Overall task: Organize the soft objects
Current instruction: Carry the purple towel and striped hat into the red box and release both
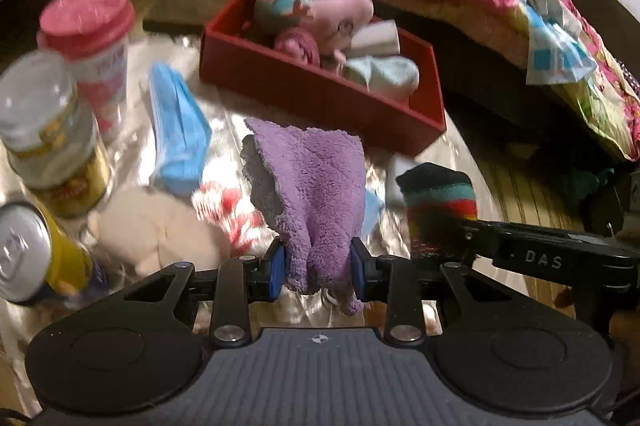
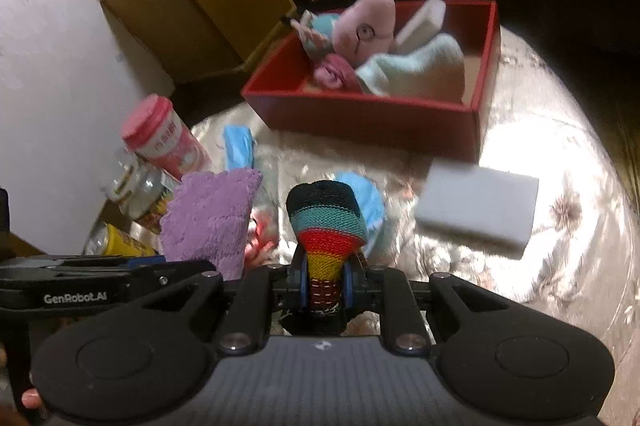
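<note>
Left gripper [image 1: 318, 272]: clenched on the purple cloth [image 1: 316, 185], fingers pinching it low at one bunched corner while the rest stands up fluffy above them, off the desk [image 2: 560, 226].
Right gripper [image 2: 325, 286]: clamped tight on the striped sock [image 2: 326, 222], fingers squeezing its narrow middle, the dark toe end poking up free.
Side by side: both grippers hang close together over the middle of the desk, cloth on the left, sock on the right, each load clear of the shiny desk cover.
Red box [image 2: 360, 113]: sits at the far edge of the desk, already stocked with a pink plush [image 2: 368, 21], a pale blue sock and a pink roll. There's room at its right end, I'd say.
Handling, cloth: light, limp, thick pile. It won't slip, but it flops, so a pinch on a folded bunch is the right hold.
Handling, sock: light and stretchy, squashes to nothing between the fingers; take it mid-body, as here.
Still on the desk: a white sponge [image 2: 476, 209] near the right edge, a blue mask pack [image 1: 176, 133] toward the left, a beige plush [image 1: 156, 230] near the front left.
Hard stuff: jar [image 1: 52, 141], pink-lidded cup [image 1: 96, 41] and can [image 1: 28, 250] crowd the left edge. Not soft, so best left alone.
Next up: likely a carry to the box, both loads at once.
</note>
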The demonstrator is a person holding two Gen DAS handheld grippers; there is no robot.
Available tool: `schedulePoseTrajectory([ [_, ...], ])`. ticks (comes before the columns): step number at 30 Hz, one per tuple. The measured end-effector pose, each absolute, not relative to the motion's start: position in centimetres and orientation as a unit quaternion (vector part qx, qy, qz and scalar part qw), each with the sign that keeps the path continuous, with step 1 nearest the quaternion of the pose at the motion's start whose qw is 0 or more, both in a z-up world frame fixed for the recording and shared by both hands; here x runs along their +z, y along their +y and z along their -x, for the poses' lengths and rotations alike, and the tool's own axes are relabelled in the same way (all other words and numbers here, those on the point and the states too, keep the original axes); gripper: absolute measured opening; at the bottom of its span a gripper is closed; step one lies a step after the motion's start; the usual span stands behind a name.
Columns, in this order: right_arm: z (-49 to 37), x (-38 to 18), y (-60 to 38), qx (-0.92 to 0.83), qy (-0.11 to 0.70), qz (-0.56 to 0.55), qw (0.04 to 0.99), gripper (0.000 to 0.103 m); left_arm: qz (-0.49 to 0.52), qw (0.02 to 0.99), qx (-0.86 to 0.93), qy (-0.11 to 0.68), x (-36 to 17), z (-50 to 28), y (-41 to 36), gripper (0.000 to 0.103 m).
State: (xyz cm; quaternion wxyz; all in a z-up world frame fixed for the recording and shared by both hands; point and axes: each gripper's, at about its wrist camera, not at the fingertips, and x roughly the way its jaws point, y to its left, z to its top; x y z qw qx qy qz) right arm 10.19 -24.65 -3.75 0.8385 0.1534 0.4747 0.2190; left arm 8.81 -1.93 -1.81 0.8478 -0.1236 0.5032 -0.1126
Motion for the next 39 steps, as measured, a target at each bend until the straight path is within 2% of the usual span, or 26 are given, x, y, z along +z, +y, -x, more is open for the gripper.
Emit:
schedulePoseTrajectory([
  [24,-11.4,2.1,-24.8,0.2,0.351,-0.156,0.901,0.0,0.021,0.926,-0.06,0.371,3.4,-10.6,-4.8,0.035],
  [39,-15.2,3.0,-25.8,0.166,0.323,-0.158,0.918,0.0,-0.009,0.936,-0.049,0.348,3.7,-14.2,-5.7,0.037],
])
